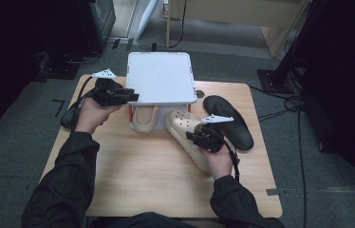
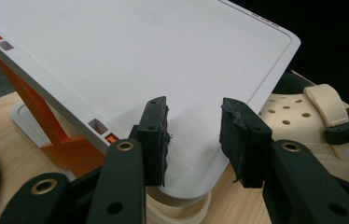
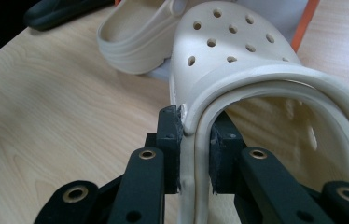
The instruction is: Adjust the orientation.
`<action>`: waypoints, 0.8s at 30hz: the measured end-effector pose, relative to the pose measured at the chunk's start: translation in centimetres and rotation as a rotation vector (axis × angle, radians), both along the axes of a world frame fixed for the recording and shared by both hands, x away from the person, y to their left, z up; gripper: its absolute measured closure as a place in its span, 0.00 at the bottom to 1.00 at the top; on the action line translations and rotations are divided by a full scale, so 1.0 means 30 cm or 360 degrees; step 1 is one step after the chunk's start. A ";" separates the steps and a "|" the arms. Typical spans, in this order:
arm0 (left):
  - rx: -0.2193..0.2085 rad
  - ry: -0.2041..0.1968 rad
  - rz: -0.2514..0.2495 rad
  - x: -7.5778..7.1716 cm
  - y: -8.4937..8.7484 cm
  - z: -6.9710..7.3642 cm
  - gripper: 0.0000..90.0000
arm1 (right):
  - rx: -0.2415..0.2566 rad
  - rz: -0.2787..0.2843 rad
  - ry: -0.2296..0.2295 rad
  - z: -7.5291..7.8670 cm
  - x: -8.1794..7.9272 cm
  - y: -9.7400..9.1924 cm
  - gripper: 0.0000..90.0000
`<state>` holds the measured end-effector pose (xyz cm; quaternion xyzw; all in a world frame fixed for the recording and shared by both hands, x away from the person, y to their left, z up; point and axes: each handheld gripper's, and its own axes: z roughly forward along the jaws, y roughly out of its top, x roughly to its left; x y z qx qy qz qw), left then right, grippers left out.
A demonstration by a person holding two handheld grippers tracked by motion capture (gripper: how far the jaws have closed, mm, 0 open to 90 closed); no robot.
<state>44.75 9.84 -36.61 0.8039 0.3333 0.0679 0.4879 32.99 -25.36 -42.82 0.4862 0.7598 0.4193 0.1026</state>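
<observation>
A cream clog [image 1: 183, 126] lies on the wooden table [image 1: 152, 180], toe towards a white two-tier rack [image 1: 159, 78]. My right gripper [image 1: 203, 137] is shut on the clog's side rim near the heel; in the right gripper view the pads [image 3: 170, 135] pinch that rim [image 3: 196, 154]. The second cream clog [image 1: 144, 118] sits under the rack's top shelf. My left gripper [image 1: 130, 96] hovers at the shelf's front left corner. Its jaws stand open above the white shelf [image 2: 140, 51] with nothing between them.
One black slipper [image 1: 228, 121] lies right of the held clog. Another black slipper [image 1: 68, 116] lies at the table's left edge behind my left hand. Orange supports [image 2: 37, 112] carry the shelf. Bare wood spreads across the near half of the table.
</observation>
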 end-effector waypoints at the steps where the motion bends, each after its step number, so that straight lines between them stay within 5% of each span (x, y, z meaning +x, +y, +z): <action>1: -0.0002 -0.0001 0.0001 0.000 0.000 -0.001 0.69 | -0.0009 -0.0003 -0.0004 -0.003 0.016 0.013 0.86; 11: -0.0002 -0.0009 0.0003 -0.005 0.002 -0.002 0.69 | -0.0039 0.0011 -0.0004 -0.030 0.078 0.075 0.86; 24: -0.0007 -0.0012 0.0004 -0.005 0.002 -0.003 0.69 | -0.0080 0.0056 -0.0032 -0.055 0.078 0.108 0.79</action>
